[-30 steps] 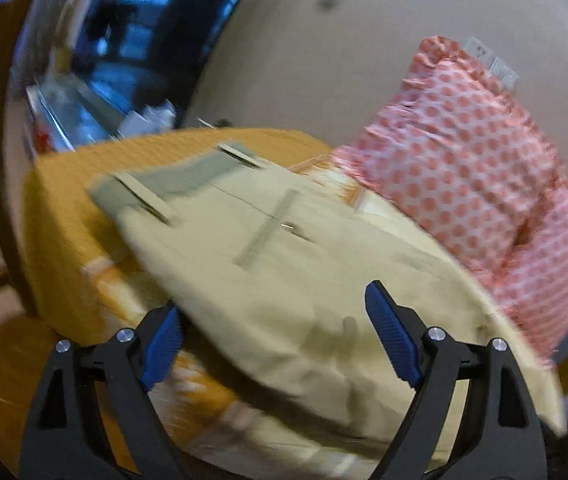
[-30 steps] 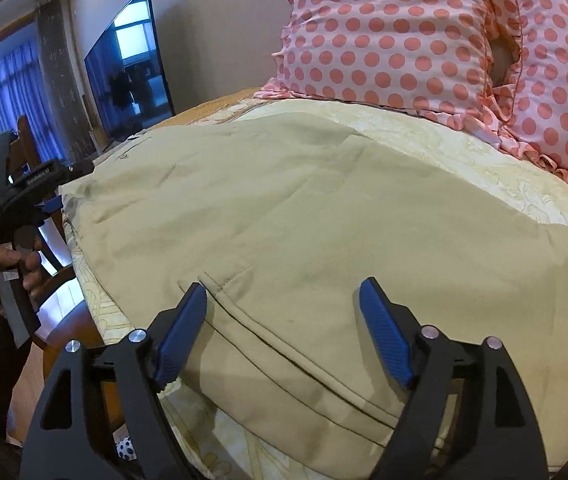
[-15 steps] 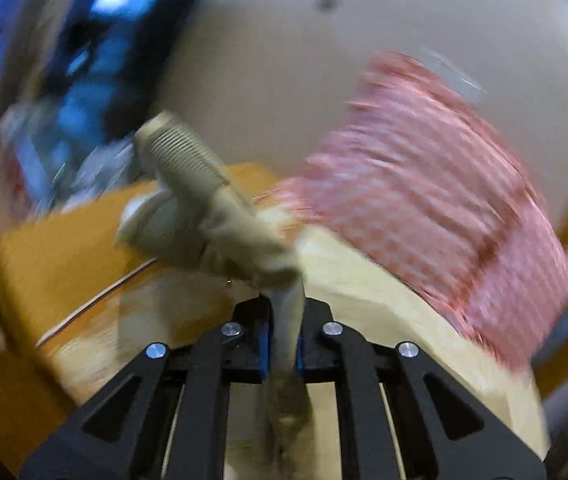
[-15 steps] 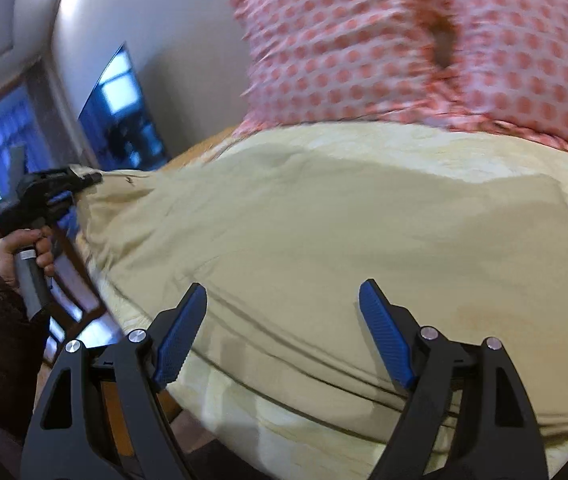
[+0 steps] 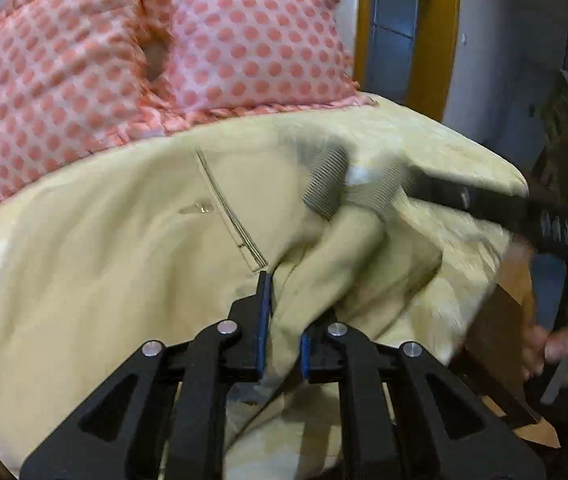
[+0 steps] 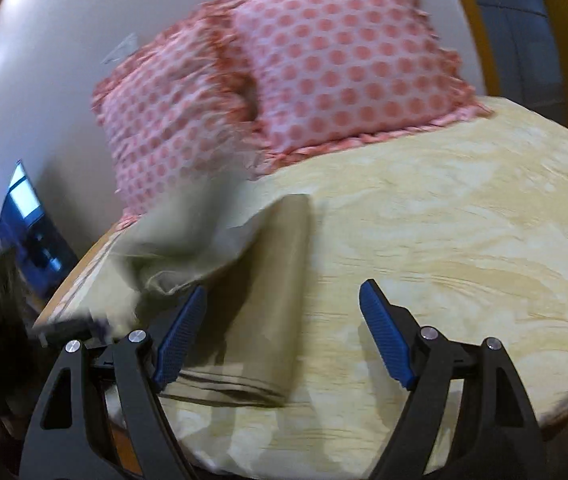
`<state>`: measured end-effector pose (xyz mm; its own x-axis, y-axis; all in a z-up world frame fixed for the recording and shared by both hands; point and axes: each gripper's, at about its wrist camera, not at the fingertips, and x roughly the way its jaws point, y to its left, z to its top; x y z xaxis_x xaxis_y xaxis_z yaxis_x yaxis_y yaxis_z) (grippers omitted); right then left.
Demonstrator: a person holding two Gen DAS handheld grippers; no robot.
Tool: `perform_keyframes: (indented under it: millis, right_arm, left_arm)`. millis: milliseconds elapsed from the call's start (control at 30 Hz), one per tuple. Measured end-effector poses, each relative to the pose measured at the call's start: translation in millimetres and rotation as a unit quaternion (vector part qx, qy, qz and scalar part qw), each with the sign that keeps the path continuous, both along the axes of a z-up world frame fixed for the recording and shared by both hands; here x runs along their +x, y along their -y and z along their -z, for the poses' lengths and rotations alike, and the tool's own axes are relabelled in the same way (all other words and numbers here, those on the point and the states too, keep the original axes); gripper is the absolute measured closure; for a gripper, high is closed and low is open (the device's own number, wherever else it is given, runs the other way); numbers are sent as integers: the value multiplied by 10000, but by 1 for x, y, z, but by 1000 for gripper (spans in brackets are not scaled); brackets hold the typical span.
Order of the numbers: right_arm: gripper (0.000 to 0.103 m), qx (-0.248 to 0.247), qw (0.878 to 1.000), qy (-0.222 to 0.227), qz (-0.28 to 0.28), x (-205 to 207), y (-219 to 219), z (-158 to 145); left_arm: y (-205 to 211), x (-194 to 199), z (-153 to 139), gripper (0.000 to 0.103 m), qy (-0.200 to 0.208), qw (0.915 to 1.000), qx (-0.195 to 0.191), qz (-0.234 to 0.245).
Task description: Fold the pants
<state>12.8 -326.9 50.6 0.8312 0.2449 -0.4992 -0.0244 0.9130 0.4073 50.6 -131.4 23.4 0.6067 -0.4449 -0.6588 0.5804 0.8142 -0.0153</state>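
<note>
Motion blur smears the khaki pants (image 5: 132, 264) on the bed (image 6: 464, 240). The left gripper (image 5: 282, 320) pinches a fabric fold; the right gripper (image 6: 284, 336) gapes, holding nothing. Polka-dot pillows (image 6: 348, 64) sit behind.

Beige pants (image 5: 132, 248) lie crumpled on the bed, welt pocket facing up, 1 bunched fold lifted, ribbed waistband raised.
</note>
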Motion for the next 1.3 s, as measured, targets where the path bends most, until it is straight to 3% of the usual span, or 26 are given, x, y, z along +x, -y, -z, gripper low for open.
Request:
perform_keyframes:
  millis: [133,300,333,400,500,567,633,700,800,900,1033,1133,1167,1233,1267,1300]
  right_arm:
    - [22,356,9993,55,34,4,15,-1]
    - [16,1422,9890,-83,-404,30,29,-2]
    - [16,1507,9871,-183,-499,36,27,-2]
    - [17,1433,9861,-560,-621,57,21,1]
    - [24,1113,9872,-885,-718,80,11,3]
    - [31,864,9871,-1095,-786,98,3,7]
    - [34,754,9856,-1280,-802,109,0,13]
    - [41,688,9844,-1384,-836,118,-1,18]
    - [51,553,9841,-1422,-914,126,-3,18]
    - [61,507,9826,-1406,-1102,127,-5,20]
    - [64,474,9823,-1352,-1208,128,-5,20]
    - [67,545,9806,-1376,-1287,133,-4,22]
    - [75,558,9795,-1397,-1343,134,-4,22]
    - [89,788,9762,-1347,-1505,133,-2,21]
    - [91,919,9744,-1308,-1583,133,-1,20]
    - [91,981,9734,-1281,-1626,133,-1,18]
  left_arm:
    - [-11,-9,-14,93,74,9996,-271,-27]
    - [5,-20,-1,88,119,9999,-61,30]
    - [1,-23,-4,84,94,9997,-218,72]
    - [-15,-30,-17,54,-197,9956,-847,335]
    - [-57,-33,-46,37,-70,9873,-1558,311]
    - [-88,-21,-59,32,27,9855,-1692,-87]
    - [-132,11,-65,32,-42,9828,-1643,-846]
    - [-176,47,-59,34,-363,9737,-1630,-1549]
    - [-223,96,-37,38,-1084,9566,-1807,-2013]
    - [-231,120,-18,41,-1731,9458,-1978,-1908]
    - [-216,135,-11,36,-1920,9494,-1973,-1514]
    - [-212,146,-5,32,-2017,9459,-2077,-1467]
    - [-215,146,-3,34,-2066,9429,-2171,-1452]
    - [-223,148,2,73,-2290,9295,-2484,-1476]
    - [-225,149,5,93,-2415,9233,-2627,-1418]
    - [-229,150,8,95,-2510,9167,-2781,-1392]
